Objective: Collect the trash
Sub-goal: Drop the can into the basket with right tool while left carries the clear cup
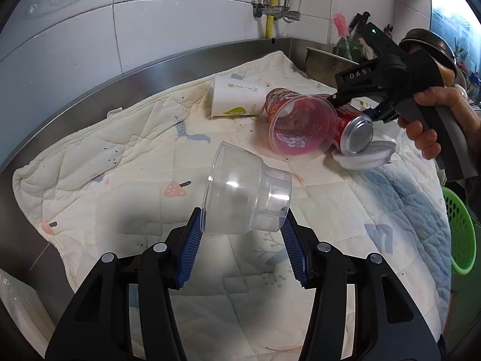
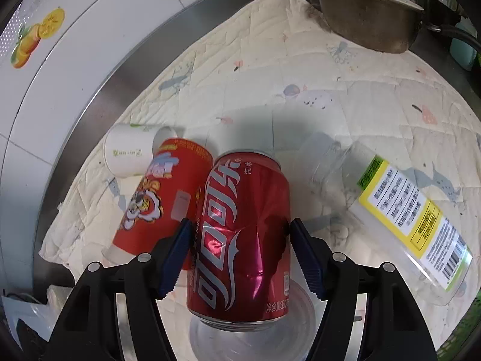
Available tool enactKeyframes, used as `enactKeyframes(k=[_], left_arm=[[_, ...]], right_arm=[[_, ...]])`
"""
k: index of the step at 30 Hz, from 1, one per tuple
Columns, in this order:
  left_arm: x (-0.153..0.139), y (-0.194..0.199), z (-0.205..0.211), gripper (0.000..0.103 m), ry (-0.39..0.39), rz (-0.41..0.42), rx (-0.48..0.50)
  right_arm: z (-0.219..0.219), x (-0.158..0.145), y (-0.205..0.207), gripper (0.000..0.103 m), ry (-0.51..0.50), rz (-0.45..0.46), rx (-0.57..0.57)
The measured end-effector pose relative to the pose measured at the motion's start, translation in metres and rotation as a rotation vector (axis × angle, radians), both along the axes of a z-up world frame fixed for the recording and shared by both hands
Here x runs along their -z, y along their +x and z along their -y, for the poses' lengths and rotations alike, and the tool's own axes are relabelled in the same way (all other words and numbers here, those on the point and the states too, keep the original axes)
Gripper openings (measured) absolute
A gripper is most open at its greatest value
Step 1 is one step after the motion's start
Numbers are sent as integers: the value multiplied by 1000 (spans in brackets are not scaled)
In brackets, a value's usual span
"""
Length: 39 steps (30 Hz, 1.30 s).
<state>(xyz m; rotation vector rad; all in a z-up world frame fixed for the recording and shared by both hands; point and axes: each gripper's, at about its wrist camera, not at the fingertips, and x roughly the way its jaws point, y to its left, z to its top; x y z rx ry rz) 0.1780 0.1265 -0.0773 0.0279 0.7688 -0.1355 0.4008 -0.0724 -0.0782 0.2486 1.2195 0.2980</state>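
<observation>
My left gripper (image 1: pixel 243 215) is shut on a clear plastic cup (image 1: pixel 246 192), its blue pads pressing the cup's sides above the quilted cloth (image 1: pixel 120 156). My right gripper (image 2: pixel 239 225) is shut on a dented red soda can (image 2: pixel 240 210), a pad against each side. Seen from the left wrist, the right gripper (image 1: pixel 354 105), with a hand on its handle, holds the can (image 1: pixel 357 134) tilted over a white lid (image 1: pixel 366 156). A red printed cup (image 2: pixel 156 198) and a white paper cup (image 2: pixel 129 153) lie just left of the can.
An empty clear bottle with a yellow label (image 2: pixel 399 210) lies on the cloth right of the can. A metal pot (image 2: pixel 366 15) stands at the far corner. A green basket (image 1: pixel 460 234) sits off the cloth's right edge. Tiled wall and steel rim border the far side.
</observation>
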Motion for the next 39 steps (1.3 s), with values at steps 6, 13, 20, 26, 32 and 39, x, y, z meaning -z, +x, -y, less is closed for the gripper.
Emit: enactKeyframes(k=[6,13,20,26,32,39], left_arm=[[-3,-3,-1,51,1,4,-8],[-10,-8,-1,51,-1,18,-11],[-23,-18,8,51,-5,45,6],[-40,-31,31,51,-12,73,54],[-54,-42,73,51,-31,98,135],[-59,-55,150,51,-41,101,281]], right_arm=[[5,-1,-6,63,28,25,26],[15,-16,-26,61,98,71,29],[28,-39,-59,60,155,121,16],[67,-64,-112,60,207,193,23],[133,-78,-181,60,183,275,89],[246,-49,-262,60,36,291,267]])
